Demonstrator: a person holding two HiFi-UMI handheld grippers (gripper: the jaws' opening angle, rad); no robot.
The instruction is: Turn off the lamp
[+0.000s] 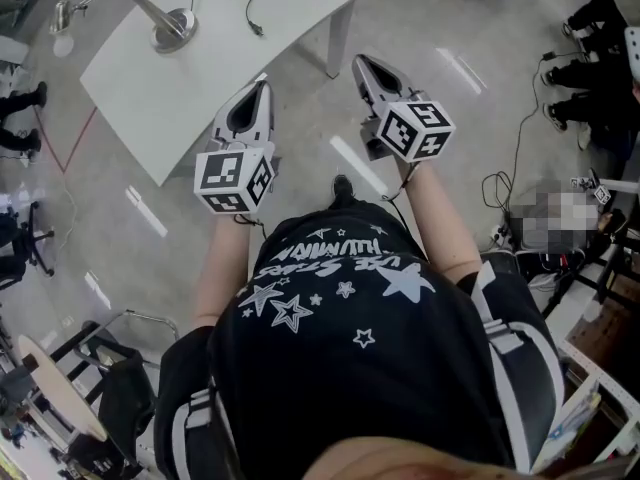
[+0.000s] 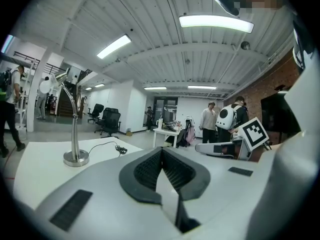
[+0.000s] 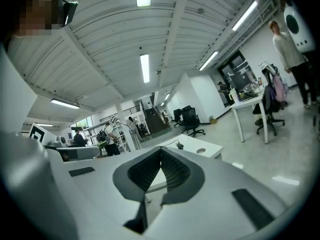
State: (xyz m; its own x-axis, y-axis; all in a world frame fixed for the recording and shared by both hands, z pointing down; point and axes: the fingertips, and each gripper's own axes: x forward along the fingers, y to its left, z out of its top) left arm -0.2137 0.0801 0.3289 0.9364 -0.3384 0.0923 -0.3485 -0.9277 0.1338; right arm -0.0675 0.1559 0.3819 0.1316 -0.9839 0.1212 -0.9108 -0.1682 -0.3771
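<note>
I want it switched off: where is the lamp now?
Head view, upper left: the lamp stands on the white table, ahead and left of the left gripper.

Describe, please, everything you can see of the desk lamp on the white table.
The lamp is silvery metal: a round base standing on the white table, and a slim upright stem curving over to a small head with a pale bulb end. A thin black cord leaves the base. Nothing else touches it.

Glossy grey floor (image 1: 450,28), white table (image 1: 220,58), ribbed ceiling (image 2: 150,14) with strip lights (image 2: 216,23) (brick wall (image 2: 270,81) at right).
</note>
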